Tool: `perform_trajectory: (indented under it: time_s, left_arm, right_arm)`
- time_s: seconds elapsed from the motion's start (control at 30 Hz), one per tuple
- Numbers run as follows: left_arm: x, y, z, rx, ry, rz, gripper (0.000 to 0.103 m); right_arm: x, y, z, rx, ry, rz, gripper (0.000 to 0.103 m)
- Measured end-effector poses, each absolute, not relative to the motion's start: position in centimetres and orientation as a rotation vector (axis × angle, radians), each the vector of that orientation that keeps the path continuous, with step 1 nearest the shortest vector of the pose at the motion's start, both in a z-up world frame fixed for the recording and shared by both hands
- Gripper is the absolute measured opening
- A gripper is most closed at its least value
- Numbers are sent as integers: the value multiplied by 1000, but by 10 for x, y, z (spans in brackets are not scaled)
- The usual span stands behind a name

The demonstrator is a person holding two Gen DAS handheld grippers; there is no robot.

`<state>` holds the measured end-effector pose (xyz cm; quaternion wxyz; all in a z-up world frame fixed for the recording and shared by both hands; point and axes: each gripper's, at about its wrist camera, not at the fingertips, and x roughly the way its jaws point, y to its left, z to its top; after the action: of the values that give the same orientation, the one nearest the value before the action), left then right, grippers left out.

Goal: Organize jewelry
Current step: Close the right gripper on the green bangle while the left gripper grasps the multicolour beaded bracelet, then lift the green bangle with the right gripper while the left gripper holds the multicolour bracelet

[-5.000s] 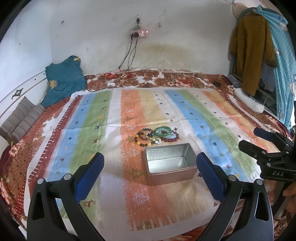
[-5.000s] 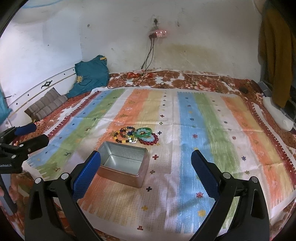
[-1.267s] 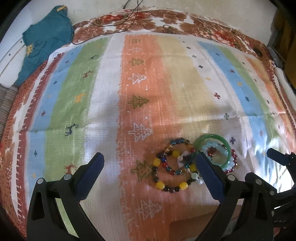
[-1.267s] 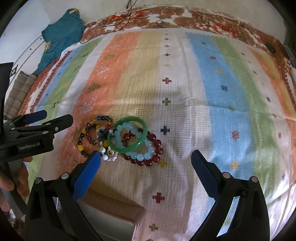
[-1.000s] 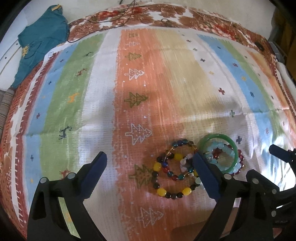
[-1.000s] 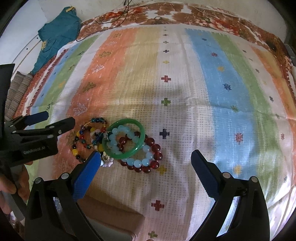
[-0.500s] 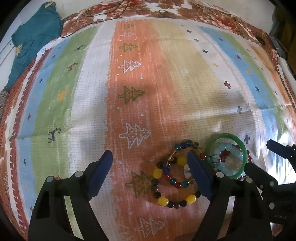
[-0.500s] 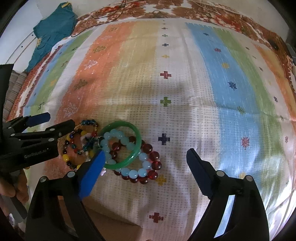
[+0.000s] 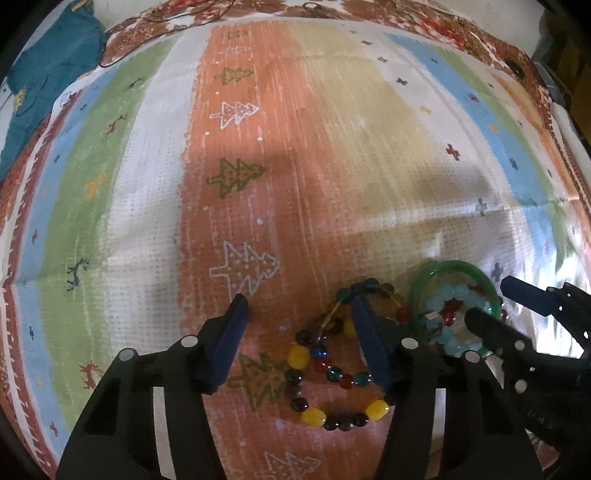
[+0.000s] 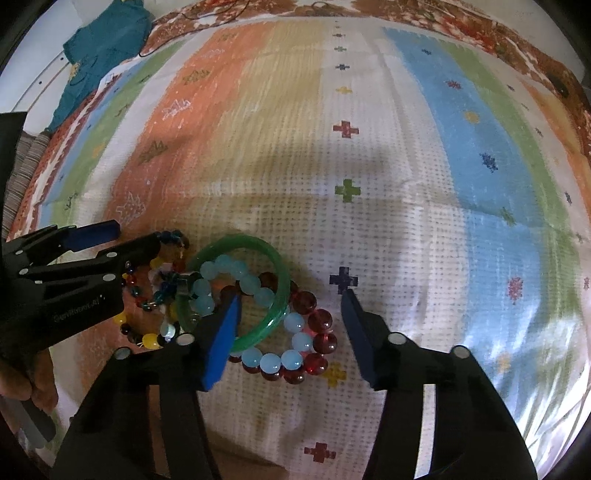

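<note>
A pile of bracelets lies on the striped cloth. In the left wrist view a multicolour bead bracelet lies under my open left gripper, whose right finger sits inside its loop. A green bangle lies to its right. In the right wrist view my open right gripper straddles the green bangle, the light blue bead bracelet and the dark red bead bracelet; its left finger sits inside the bangle. The left gripper shows at the left.
The striped cloth covers a floral bedspread. A teal garment lies at the far left corner. A cable runs along the far edge. The metal box is out of view.
Both grippers have dropped closer to the bracelets and their jaws have narrowed. The left finger now sits inside the multicolour bracelet, the right one inside the green bangle.
</note>
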<state>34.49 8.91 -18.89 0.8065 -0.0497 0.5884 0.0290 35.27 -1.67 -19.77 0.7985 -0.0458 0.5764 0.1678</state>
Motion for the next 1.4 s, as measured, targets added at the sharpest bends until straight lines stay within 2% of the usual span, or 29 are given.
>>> perform_trajectory:
  time_s: [0.13,0.2,0.27,0.33,0.57,0.7,1.27,1.33,1.4]
  left_arm:
    - [346,92,-191,-85,1258,101,36]
    - [347,92,-193,-83,1258,97,32]
    - [347,91,-194,-73,1255,90,20]
    - [347,91,-193,-79,1255,87,9]
    - [346,92,-191,-73,1247,87,9]
    - [345,90,-181,-76,1229,80,9]
    - [341,90,-176,-67,1227,75,9]
    - [341,91,-176,-73,1227,75,9]
    - [341,91,-176,-76,1228,75,9]
  right_arm:
    - [352,-16,-196,-97,1233,355,40]
    - [352,-16,-196,-98,1233,366,33]
    - [353,-17,-196,-89,1235,377,28]
    - [353,-19,-196,-96,1229,366,18]
    - [353,-23,-193,-84,1217,367,16]
    - [352,-26,-187,-81,1205,364,12]
    - [352,-29,-187,-65,1227,366,12]
    - [353,-29,-187,-64,1228,363,14]
    - [353,-28,-188,-72,1232,358,22]
